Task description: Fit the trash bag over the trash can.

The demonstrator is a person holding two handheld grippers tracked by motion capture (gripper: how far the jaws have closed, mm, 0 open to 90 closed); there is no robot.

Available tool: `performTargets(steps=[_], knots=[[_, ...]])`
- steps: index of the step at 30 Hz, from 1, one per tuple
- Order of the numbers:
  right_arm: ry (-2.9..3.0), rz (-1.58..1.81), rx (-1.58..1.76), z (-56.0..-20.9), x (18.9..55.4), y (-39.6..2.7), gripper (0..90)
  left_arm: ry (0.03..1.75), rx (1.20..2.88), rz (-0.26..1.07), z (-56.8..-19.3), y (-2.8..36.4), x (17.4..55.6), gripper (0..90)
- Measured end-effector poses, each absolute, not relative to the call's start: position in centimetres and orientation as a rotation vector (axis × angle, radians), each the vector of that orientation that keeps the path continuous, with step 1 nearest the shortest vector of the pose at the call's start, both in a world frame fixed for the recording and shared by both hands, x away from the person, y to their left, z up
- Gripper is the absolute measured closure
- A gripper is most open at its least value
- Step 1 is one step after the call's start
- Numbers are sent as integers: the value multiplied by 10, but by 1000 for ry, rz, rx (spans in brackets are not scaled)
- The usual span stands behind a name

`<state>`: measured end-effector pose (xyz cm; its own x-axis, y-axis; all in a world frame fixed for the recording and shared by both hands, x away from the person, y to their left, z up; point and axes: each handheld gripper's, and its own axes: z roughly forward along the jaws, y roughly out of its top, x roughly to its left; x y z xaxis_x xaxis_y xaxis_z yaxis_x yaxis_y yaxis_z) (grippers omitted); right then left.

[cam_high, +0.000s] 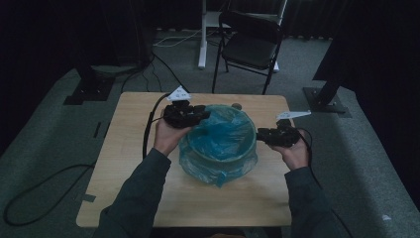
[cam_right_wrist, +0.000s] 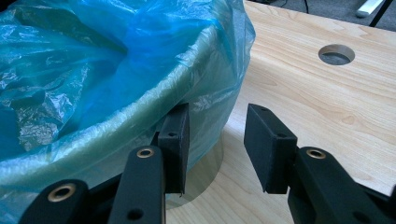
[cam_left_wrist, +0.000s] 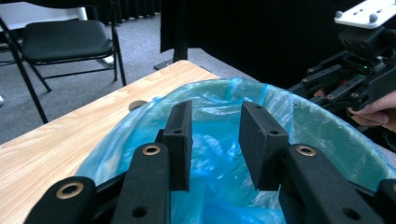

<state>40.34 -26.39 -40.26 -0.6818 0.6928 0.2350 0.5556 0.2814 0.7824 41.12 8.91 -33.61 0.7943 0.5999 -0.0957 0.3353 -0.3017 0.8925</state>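
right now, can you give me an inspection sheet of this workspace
surface: light wood table, round hole near its far edge
job's things: round bin lined with a blue plastic bag, bag folded over the rim and hanging down the outside
clutter: nothing seen
grippers: left gripper open above the bin's mouth, nothing between the pads; right gripper open beside the bin's outer wall, one pad close by the hanging bag, contact cannot be told
cables: black cable trails from the left gripper across the table; more cables on the floor
surroundings: grey carpet, black folding chair behind the table, dark curtains, stand bases either side
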Motion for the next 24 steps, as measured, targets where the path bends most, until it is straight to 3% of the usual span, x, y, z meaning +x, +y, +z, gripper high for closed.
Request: performTargets(steps=[24], knots=[[2402, 1376, 1162, -408, 401, -267, 587, 629, 2100, 314, -337, 42, 428, 613]])
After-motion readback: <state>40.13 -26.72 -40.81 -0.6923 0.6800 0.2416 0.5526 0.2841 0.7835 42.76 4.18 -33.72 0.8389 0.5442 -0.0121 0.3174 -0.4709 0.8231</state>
